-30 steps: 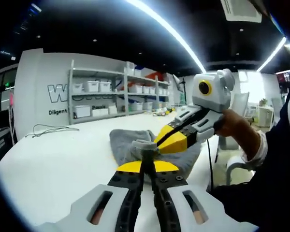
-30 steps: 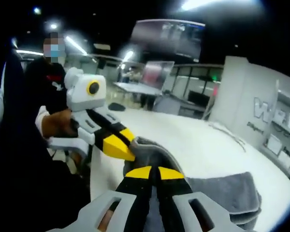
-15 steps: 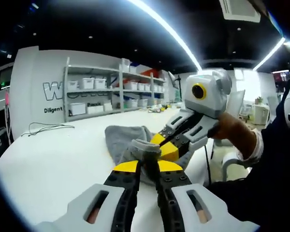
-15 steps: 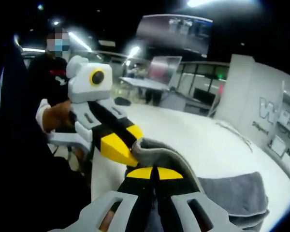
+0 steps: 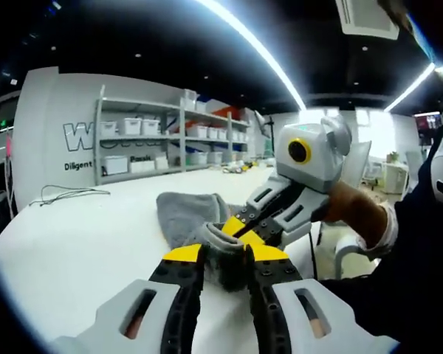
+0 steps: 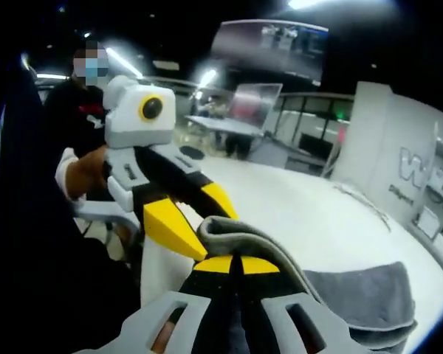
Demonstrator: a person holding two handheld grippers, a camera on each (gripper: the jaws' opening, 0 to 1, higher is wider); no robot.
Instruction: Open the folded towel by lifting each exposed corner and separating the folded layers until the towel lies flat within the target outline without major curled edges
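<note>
White tabletop ahead; grey towel is pinched by left gripper and right gripper, both clamped on its raised edge; unfolding barely begun.

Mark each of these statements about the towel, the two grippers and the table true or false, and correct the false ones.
1. The towel is grey. True.
2. The towel already lies fully flat on the white table. False: part of it is lifted and bunched at the grippers, with folded layers visible in the right gripper view.
3. The right gripper is shut on the towel's edge. True.
4. The left gripper hangs far from the towel. False: grey cloth sits between its yellow tips.
5. Shelves with white bins stand behind the table in the left gripper view. True.
6. The table is covered in a red cloth. False: its top is plain white.
</note>
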